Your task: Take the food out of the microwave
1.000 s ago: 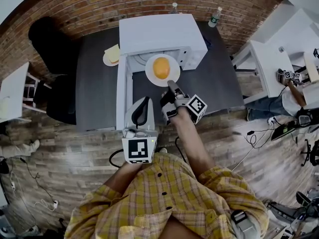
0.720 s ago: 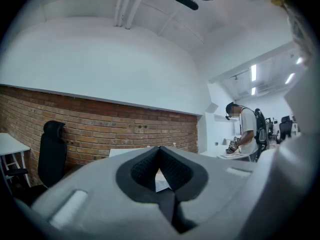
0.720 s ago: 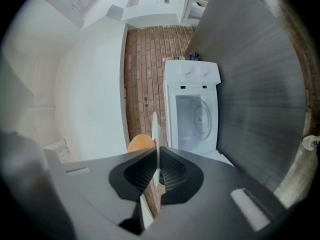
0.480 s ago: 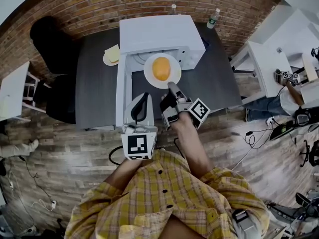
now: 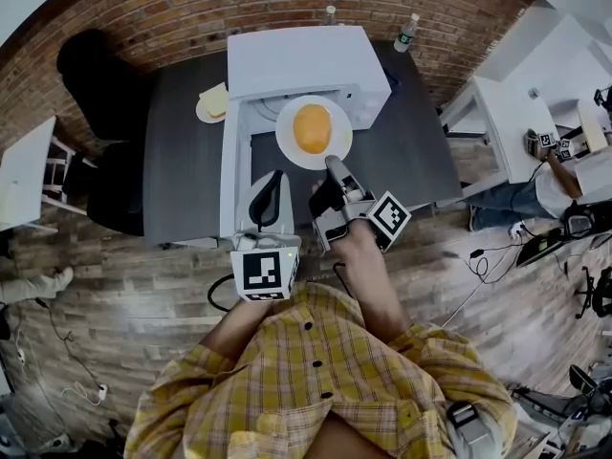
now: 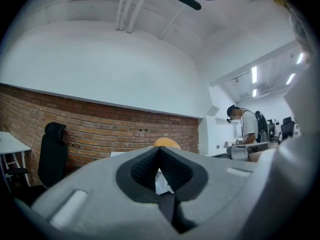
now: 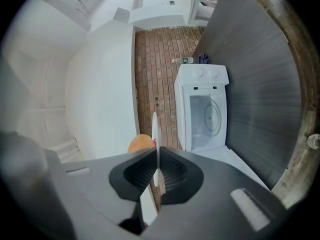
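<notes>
Pinching the near rim of one white plate [image 5: 290,143], the right gripper [image 5: 332,164] holds it in front of the single open microwave [image 5: 296,60]. One orange food mound [image 5: 312,128] sits on the plate. The left gripper [image 5: 275,176], fingertips pressed together, is beside the door [image 5: 229,180]. Two bottles [image 5: 406,34] behind are too small to make out, and the plate partly hides the cavity.

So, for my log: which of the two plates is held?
The plate with the orange food, its rim pinched in the right gripper; the other plate sits on the table beside the microwave.
</notes>
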A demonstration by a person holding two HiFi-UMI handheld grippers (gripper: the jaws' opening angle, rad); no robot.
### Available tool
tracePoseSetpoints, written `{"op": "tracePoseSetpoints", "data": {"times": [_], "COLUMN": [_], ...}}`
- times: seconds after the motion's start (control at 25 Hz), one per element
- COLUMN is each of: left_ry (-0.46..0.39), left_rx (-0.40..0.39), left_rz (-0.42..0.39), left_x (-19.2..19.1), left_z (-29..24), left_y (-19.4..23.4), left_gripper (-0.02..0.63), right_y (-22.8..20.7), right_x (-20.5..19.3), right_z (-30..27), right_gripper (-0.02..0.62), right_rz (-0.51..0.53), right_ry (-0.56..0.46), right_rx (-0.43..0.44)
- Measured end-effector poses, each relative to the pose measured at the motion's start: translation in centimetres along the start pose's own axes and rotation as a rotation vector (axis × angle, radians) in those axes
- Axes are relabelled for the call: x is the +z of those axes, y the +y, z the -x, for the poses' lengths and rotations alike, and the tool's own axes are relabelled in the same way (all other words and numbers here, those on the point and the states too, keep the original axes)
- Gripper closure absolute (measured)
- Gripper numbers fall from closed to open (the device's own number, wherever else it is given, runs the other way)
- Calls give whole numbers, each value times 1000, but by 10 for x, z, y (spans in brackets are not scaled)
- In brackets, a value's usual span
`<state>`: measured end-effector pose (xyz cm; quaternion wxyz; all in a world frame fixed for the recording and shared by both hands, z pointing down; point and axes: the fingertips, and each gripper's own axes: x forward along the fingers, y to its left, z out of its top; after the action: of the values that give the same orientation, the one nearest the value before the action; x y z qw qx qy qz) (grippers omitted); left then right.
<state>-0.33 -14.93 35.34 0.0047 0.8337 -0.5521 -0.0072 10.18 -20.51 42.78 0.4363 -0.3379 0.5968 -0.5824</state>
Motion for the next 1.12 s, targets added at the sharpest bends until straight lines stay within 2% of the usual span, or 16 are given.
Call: {"op": "tracePoseSetpoints", "data": {"times": [0.28,1.12], "left_ry": [-7,-1], "left_rx": [1,12], "left_rz": [-5,-17], "left_x": [1,-2], "left_z": [4,5], "left_y": [-7,-17], "left_gripper": [606,606], "right_y": [13,15], "right_x": [-6,-16], "right_z": [15,33], "right_gripper": [577,577], "right_rz": [8,13], "right_ry": [14,51], "right_rx": [23,-20]}}
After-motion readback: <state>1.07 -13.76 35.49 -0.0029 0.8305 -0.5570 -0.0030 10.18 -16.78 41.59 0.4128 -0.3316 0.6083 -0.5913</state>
